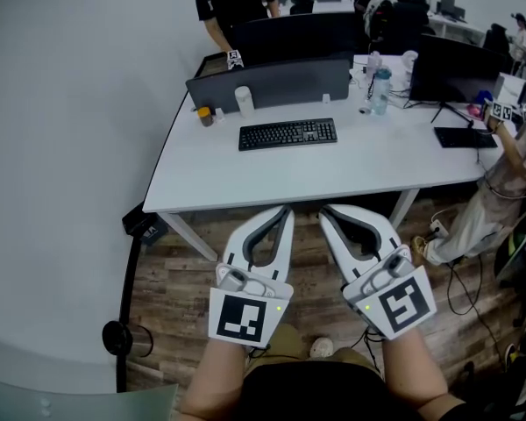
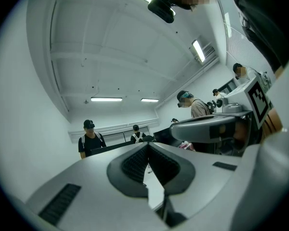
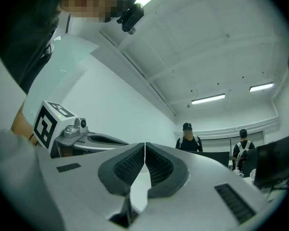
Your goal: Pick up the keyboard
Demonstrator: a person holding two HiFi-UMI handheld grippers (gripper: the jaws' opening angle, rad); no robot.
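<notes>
A black keyboard [image 1: 287, 134] lies flat on the white desk [image 1: 245, 175], in front of a dark monitor [image 1: 272, 82]. My left gripper [image 1: 286, 209] and right gripper [image 1: 325, 210] hover side by side short of the desk's near edge, well apart from the keyboard. Both point toward the desk and slightly up. In the left gripper view the left gripper [image 2: 148, 145] has its ribbed pads pressed together with nothing between them. The right gripper [image 3: 144, 145] in its own view is shut and empty too. The keyboard is hidden in both gripper views.
On the desk stand a white cup [image 1: 244, 101], a small brown jar [image 1: 205, 116], a water bottle [image 1: 380, 89] and a second monitor [image 1: 449, 70] with a tablet [image 1: 465, 137]. People stand behind the desk [image 1: 235, 3] and at the right [image 1: 500, 182]. Wood floor and cables lie below.
</notes>
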